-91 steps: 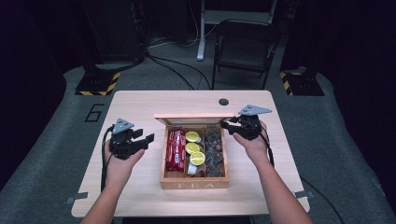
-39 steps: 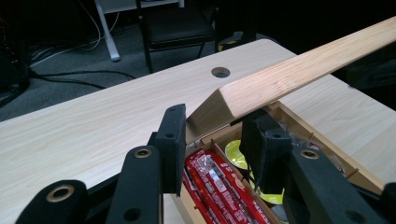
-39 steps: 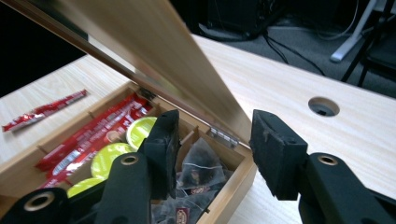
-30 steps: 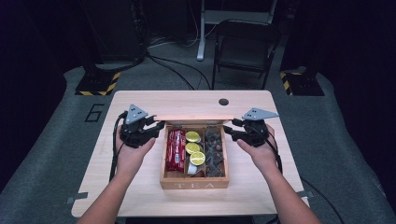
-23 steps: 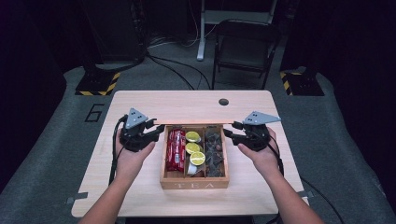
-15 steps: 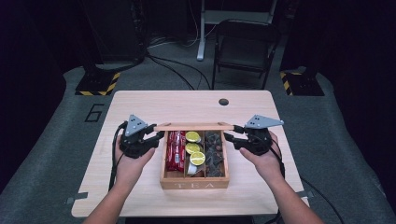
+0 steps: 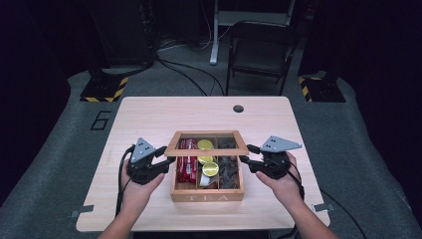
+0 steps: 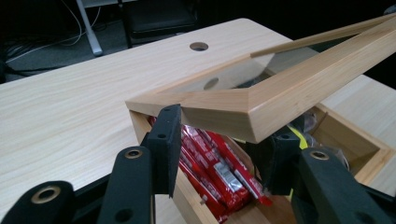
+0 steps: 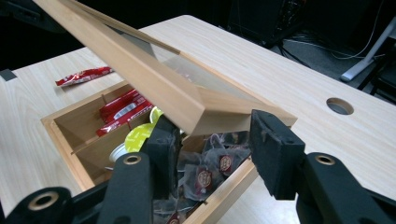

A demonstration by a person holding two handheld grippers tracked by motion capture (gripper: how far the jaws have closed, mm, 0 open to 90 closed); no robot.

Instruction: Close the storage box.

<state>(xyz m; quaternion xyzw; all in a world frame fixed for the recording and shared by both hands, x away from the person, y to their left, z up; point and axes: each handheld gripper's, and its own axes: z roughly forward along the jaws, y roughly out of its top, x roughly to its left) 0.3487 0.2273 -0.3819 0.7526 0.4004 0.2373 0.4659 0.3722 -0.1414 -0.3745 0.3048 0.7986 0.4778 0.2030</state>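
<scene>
Starting at the far left, how is the person's left hand set? asks the first observer.

Palm up from the near edge of the table, answers the second, forearm angled inward, with the left gripper pointing right at the lid.

And its claw?

In the left gripper view the lid's left near corner lies between the jaws, which have just been opening. Whether the pads press on the wood cannot be told.

Where is the lid itself?

Tilted over the tea box at the table's middle, its near edge raised above the red packets, the yellow-green round capsules and the dark tea bags.

And on the right?

Mirrored: the right hand comes in from the near edge, wrist bent inward, and the right gripper points left. Its jaws are clamped on the lid's right near corner, one pad under the frame and one against its end.
</scene>
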